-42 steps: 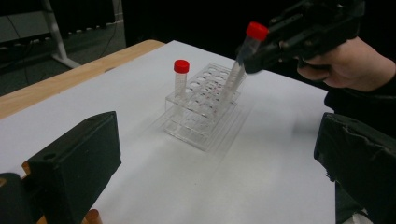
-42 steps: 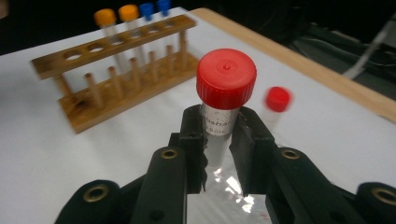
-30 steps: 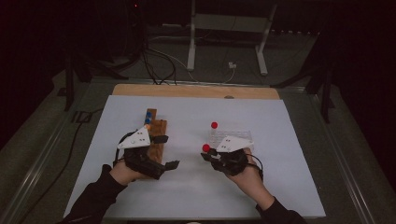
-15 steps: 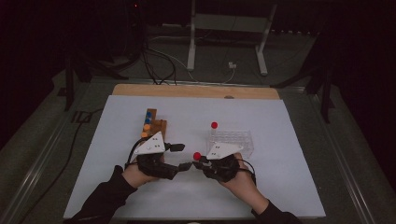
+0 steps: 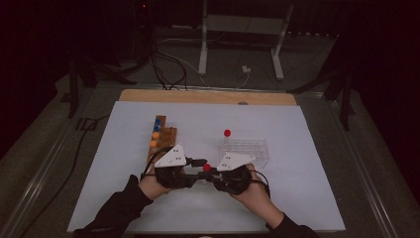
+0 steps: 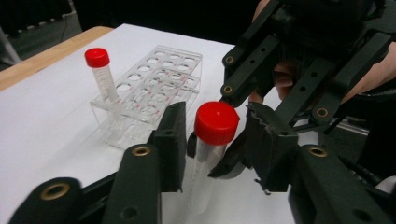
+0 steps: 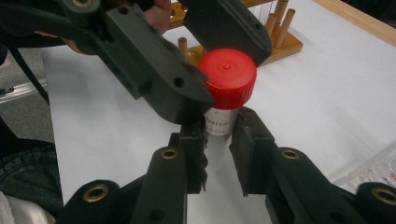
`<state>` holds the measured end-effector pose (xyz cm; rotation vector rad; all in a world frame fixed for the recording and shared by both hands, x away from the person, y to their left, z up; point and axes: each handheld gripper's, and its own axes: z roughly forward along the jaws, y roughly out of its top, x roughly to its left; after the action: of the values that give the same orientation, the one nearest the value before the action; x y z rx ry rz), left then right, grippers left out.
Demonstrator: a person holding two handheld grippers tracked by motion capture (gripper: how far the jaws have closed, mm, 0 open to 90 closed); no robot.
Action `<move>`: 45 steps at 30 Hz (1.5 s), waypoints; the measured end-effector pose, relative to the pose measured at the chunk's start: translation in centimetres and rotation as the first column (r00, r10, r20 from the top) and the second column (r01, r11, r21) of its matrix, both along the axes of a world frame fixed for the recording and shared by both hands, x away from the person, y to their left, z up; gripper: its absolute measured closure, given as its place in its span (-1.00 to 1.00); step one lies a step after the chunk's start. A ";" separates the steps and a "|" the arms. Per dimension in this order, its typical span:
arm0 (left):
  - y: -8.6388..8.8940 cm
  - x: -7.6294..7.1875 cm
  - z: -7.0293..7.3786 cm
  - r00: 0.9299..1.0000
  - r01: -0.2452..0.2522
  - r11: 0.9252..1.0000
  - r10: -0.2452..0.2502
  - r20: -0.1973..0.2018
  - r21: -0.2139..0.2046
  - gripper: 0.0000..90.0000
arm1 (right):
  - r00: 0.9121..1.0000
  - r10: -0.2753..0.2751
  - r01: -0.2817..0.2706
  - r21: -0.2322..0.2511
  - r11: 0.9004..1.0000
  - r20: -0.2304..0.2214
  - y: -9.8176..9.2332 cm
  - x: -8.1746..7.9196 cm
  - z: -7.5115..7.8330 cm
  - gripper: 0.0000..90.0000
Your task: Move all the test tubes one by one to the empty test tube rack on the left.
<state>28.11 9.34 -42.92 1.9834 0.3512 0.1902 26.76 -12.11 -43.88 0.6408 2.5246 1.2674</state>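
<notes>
Two hand-held grippers meet on one red-capped tube [image 6: 212, 140] above the surface: your right hand-held gripper [image 7: 218, 140] pinches its body, your left hand-held gripper [image 6: 212, 135] has just been closing round the cap — twist crookedly and it could slip free.

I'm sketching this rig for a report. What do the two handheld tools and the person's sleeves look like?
Both the left tool and right tool are black, with brass-coloured rivets on the linkages and a pale three-cornered plate on top. Thin black cables loop from them. The sleeves are dark.
</notes>
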 end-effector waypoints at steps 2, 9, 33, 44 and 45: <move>-0.2 0.0 0.0 1.000 -0.002 1.000 0.001 0.010 0.007 0.49 | 1.000 0.001 -0.001 0.000 1.000 0.000 0.0 0.0 0.0 0.66; -0.2 0.2 0.3 1.000 -0.014 1.000 0.014 0.027 0.008 0.58 | 1.000 -0.005 0.005 0.021 1.000 -0.005 -0.2 0.1 0.0 0.61; 5.7 1.1 4.3 0.978 -0.195 0.981 0.196 0.076 -0.021 0.59 | 0.994 -0.108 0.103 0.165 0.981 0.023 -2.2 0.4 1.4 -0.94; 8.9 1.1 5.2 0.950 -0.299 0.954 0.301 0.082 -0.029 0.59 | 0.995 -0.094 0.088 0.208 0.974 0.021 -2.8 0.4 1.6 -1.00; 9.2 1.1 5.3 0.947 -0.309 0.951 0.311 0.082 -0.030 0.59 | 0.995 -0.093 0.086 0.209 0.974 0.023 -2.9 0.4 1.6 -1.00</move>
<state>29.22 18.54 -37.62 1.8877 0.6067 0.4700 27.20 -14.98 -42.26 0.7627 2.3280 1.5083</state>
